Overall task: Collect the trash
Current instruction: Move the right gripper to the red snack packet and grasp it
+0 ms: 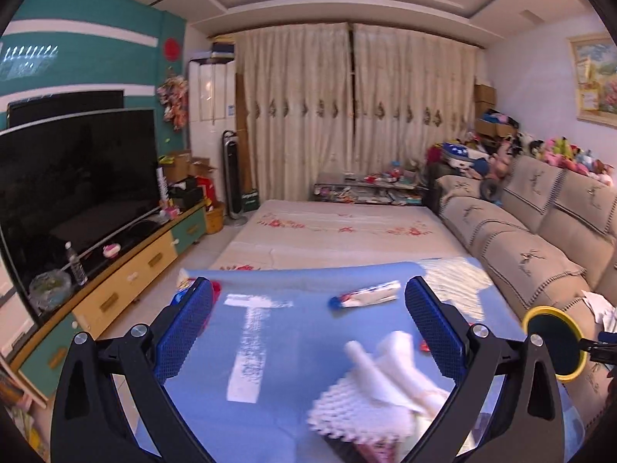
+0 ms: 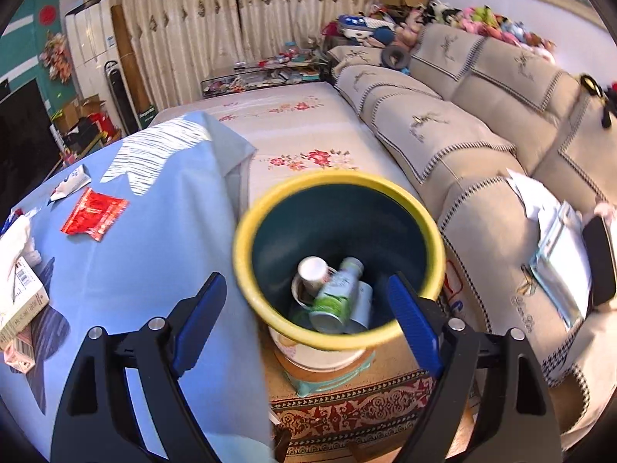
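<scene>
Seemingly midway through a trash pickup, the left gripper (image 1: 308, 332) hangs wide open over a blue-covered desk (image 1: 277, 347), its blue fingers (image 1: 185, 332) spread well apart with nothing between them. Just below and between the jaws, near the bottom of the left wrist view, lies a blurred heap of crumpled white tissue (image 1: 393, 362) on white foam netting (image 1: 347, 409); farther off on the cloth rests a red-white-and-blue wrapper (image 1: 364, 295). The right gripper (image 2: 308, 320) is likewise spread wide and grips nothing, though its right finger sits just at the yellow rim of the dark green trash bin (image 2: 266, 208), whether touching cannot be told. Inside the bin lie a green-labelled bottle (image 2: 335, 297) and a white cup (image 2: 312, 270). Still on the desk in the right wrist view are a red foil packet (image 2: 94, 212), a torn white wrapper (image 2: 71, 181) and a barcoded carton (image 2: 23, 297) at the left edge. The likely step in hand is taking the tissue heap: the left gripper would do well to come straight down over the tissue's thickest part and close on the soft bulk, not the cloth beneath, lifting gently, since light tissue and netting may separate or slip. The bin stands beside the desk's right edge, before the sofa (image 2: 462, 146), so the carry looks short.
</scene>
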The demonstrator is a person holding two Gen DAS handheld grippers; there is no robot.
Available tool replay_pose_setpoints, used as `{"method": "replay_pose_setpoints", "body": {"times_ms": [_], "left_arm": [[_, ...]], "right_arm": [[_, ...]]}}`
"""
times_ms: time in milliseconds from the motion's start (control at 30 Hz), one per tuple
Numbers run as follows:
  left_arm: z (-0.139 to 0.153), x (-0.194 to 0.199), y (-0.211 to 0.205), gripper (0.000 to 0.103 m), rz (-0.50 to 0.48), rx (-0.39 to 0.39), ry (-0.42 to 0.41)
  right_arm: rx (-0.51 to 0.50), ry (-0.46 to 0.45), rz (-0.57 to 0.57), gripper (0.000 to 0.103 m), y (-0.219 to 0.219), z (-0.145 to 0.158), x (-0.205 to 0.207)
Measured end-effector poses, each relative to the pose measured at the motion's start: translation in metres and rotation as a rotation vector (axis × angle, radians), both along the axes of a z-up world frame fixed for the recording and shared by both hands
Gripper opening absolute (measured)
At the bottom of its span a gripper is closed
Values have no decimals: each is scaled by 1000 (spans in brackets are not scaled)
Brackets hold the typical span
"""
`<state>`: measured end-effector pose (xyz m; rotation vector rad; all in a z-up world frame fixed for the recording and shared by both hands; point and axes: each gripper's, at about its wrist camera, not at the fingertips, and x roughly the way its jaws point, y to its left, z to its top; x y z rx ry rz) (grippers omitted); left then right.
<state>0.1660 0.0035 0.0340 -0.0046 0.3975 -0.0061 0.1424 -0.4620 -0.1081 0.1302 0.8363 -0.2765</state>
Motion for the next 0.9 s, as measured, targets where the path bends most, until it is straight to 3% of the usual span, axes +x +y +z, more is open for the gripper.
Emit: {"method": "replay_pose_setpoints", "body": {"times_ms": [300,500,633,767,900], "left_arm": [[-39,27,51,98,87,-59,40],[-53,26,80,98,126,-136,57],[-55,23,84,98,167,-126,41],[-61,24,87,98,172,-138,56],[-70,32,89,98,148,-165,102]], "right_arm": [[-58,1,121,81,67,30,65],[-64,25,272,81,128,39,112],[-37,37,389,81,173,43,142],[13,76,459,81,205,38,171],[11,143,461,85,220,15,195]]}}
